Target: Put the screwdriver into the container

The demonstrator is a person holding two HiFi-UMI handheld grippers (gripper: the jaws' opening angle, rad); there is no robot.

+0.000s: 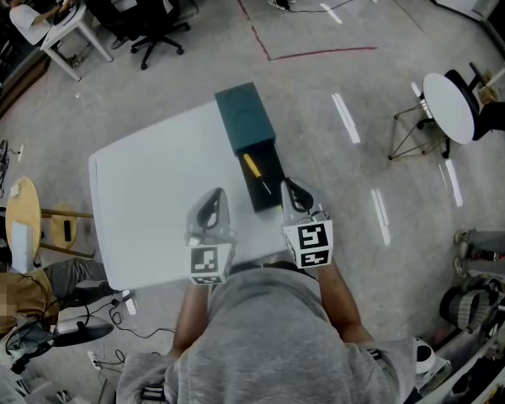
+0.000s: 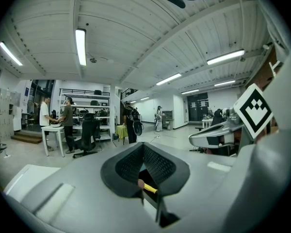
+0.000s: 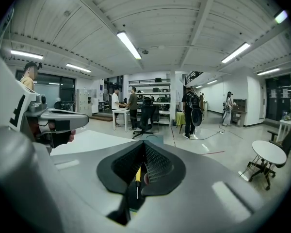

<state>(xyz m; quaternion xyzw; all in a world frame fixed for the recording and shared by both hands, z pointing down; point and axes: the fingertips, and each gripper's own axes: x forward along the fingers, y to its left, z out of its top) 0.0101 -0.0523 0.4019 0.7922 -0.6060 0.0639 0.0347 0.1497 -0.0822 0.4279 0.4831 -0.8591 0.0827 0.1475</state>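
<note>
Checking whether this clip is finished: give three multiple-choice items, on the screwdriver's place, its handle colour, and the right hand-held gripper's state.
1. The screwdriver lies: A on the table top; B inside the container; C on the floor.
2. Its handle is: A yellow; B red; C blue.
3. The right hand-held gripper is: A shut and empty; B wide open; C clamped on the screwdriver.
Answers: B, it rests in the container's open dark part; A, the handle shows yellow; A, its jaws meet with nothing between.
</note>
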